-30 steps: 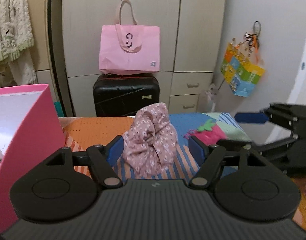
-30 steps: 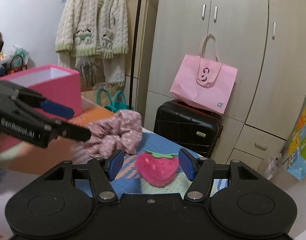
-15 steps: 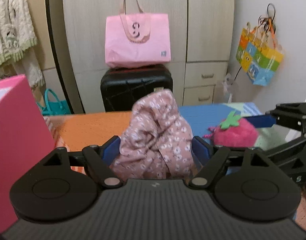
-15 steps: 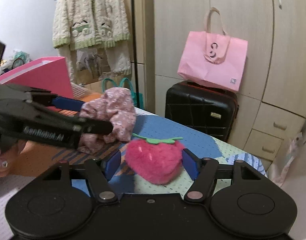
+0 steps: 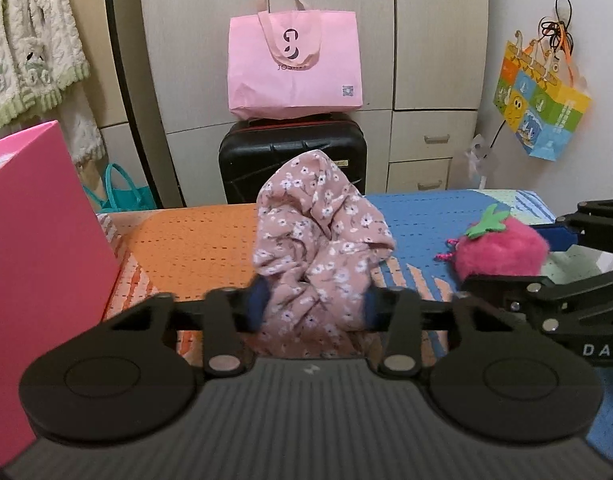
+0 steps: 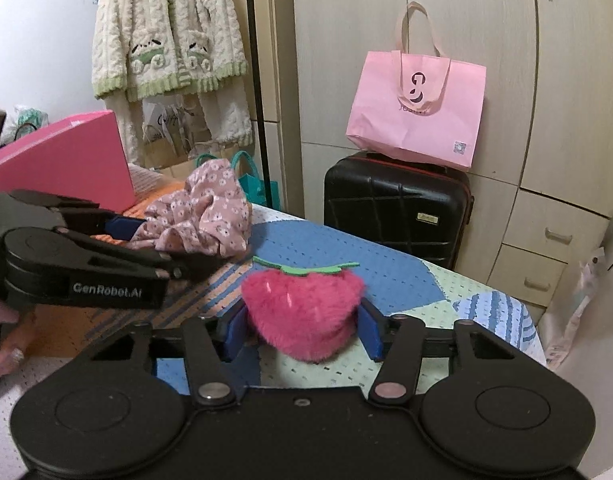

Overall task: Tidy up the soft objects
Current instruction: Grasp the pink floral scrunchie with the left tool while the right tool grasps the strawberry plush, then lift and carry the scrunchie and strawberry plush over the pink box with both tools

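A pink floral fabric bundle (image 5: 318, 240) stands on the colourful mat, and my left gripper (image 5: 312, 304) has its blue pads pressed into its lower sides, shut on it. The bundle also shows in the right wrist view (image 6: 198, 216). A fuzzy pink strawberry plush (image 6: 302, 312) with a green leaf lies on the mat between the pads of my right gripper (image 6: 302, 332), which touch its sides. The plush shows in the left wrist view (image 5: 502, 252), with the right gripper around it.
A pink box (image 5: 38, 272) stands at the left on the table (image 5: 194, 240). Behind the table are a black suitcase (image 5: 290, 160) with a pink tote bag (image 5: 294, 64) on top, wardrobe doors, a hanging cardigan (image 6: 166, 36) and a colourful bag (image 5: 542, 104).
Both grippers moved forward and closed: the left onto the floral bundle, the right onto the strawberry plush.
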Motion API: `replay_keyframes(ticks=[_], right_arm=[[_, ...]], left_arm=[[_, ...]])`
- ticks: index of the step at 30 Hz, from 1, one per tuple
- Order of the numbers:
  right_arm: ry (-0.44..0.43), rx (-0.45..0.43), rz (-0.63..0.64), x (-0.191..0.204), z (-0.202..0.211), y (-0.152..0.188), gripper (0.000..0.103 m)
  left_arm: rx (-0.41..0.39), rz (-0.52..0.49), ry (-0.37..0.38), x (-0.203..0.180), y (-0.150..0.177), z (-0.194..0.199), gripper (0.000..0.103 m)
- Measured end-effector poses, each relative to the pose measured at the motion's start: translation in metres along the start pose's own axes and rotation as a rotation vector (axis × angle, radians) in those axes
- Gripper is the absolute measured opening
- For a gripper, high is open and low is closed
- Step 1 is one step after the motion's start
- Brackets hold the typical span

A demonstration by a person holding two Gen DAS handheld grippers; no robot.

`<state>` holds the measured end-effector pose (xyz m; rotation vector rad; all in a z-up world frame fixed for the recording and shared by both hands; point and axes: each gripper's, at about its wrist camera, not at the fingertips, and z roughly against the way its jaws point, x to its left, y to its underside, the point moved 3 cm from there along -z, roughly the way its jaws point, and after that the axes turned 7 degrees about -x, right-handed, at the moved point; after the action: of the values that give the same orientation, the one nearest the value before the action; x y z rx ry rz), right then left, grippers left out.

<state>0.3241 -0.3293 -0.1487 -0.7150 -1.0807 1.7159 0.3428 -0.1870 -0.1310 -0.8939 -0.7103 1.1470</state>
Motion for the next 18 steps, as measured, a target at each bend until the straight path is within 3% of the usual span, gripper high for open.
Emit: replay_keyframes(ticks=[1, 2, 9, 18], right_arm=[[0.003, 0.002, -0.002, 0.001, 0.001, 0.000, 0.057], [0.007, 0.011, -0.007, 0.003, 0.001, 0.000, 0.056], [0.066, 0.013, -0.025, 0.015, 0.012, 0.002, 0.055], [0.088, 0.016, -0.085, 0.027, 0.036, 0.001, 0.055]], left_arm=[[0.000, 0.006, -0.002, 0.001, -0.001, 0.000, 0.018], [0.000, 0.034, -0.006, 0.004, -0.002, 0.001, 0.014], [-0.092, 0.104, 0.011, 0.016, -0.015, 0.032, 0.012], [-0.104, 0.137, 0.092, 0.017, -0.013, 0.068, 0.012]])
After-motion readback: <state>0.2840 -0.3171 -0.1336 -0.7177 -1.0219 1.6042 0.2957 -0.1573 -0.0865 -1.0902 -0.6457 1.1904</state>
